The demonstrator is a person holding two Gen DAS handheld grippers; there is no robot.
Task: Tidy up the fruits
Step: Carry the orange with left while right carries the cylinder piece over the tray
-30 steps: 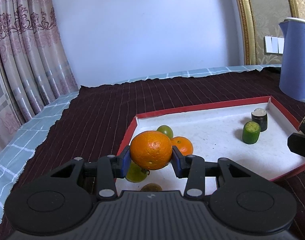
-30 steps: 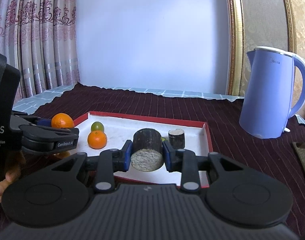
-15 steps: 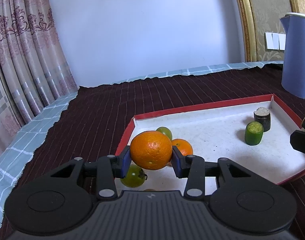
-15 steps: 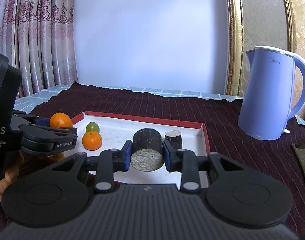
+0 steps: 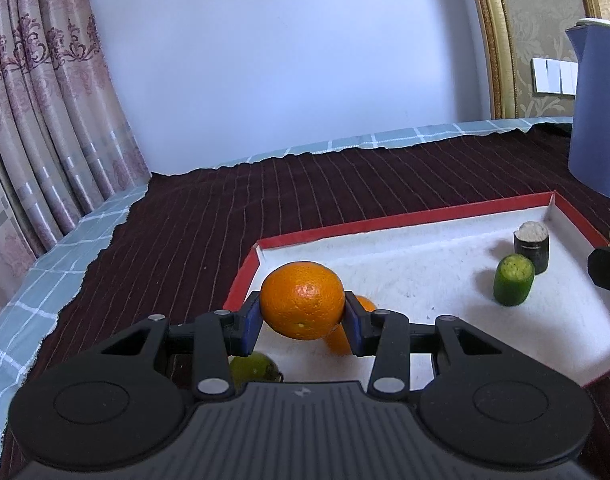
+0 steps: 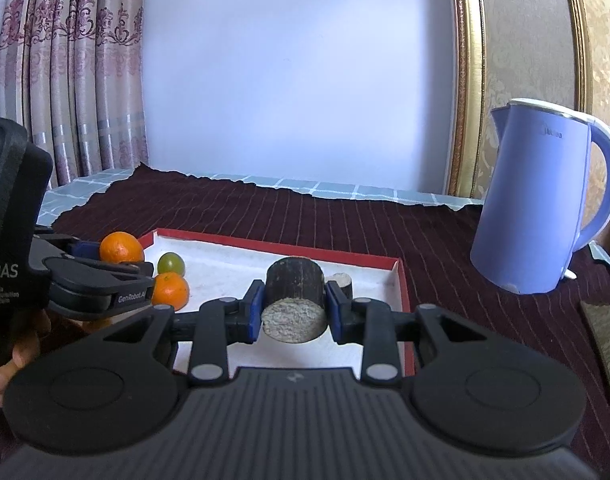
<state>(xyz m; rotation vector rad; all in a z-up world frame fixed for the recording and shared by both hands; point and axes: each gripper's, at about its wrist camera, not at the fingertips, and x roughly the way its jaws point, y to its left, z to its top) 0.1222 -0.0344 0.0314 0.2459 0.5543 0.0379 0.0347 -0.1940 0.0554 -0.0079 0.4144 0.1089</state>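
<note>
1. Left gripper [image 5: 303, 322]: blue pads clamped on a big orange [image 5: 303, 300], held in the air over the near-left corner of the red-rimmed tray [image 5: 405, 220].
2. Right gripper [image 6: 293, 307]: jaws closed on a dark-skinned cylinder chunk [image 6: 293, 300], pale cut face toward the camera, held above the tray's near edge.
3. A person's fingers [image 6: 9, 364] show low on the left of the right wrist view, under the left gripper's body.
4. Under and behind the held orange: a green citrus [image 5: 253, 366], mostly hidden by the gripper, and a smaller orange [image 5: 341, 336], partly hidden.
5. Right wrist view: small orange [image 6: 169, 290] with a green round fruit [image 6: 171, 263] just behind it, both on the white tray floor at its left side.
6. Tray's far right: green cut cylinder piece [image 5: 513, 279] standing upright, a small dark cylinder [image 5: 531, 246] just behind it, close to touching; can't tell contact.
7. Tray sits on a dark maroon striped cloth [image 5: 305, 200].
8. Blue electric kettle [image 6: 541, 204] stands on the cloth, right of the tray, apart from it.
9. Far back: white wall, patterned curtain [image 6: 65, 72] at left.
</note>
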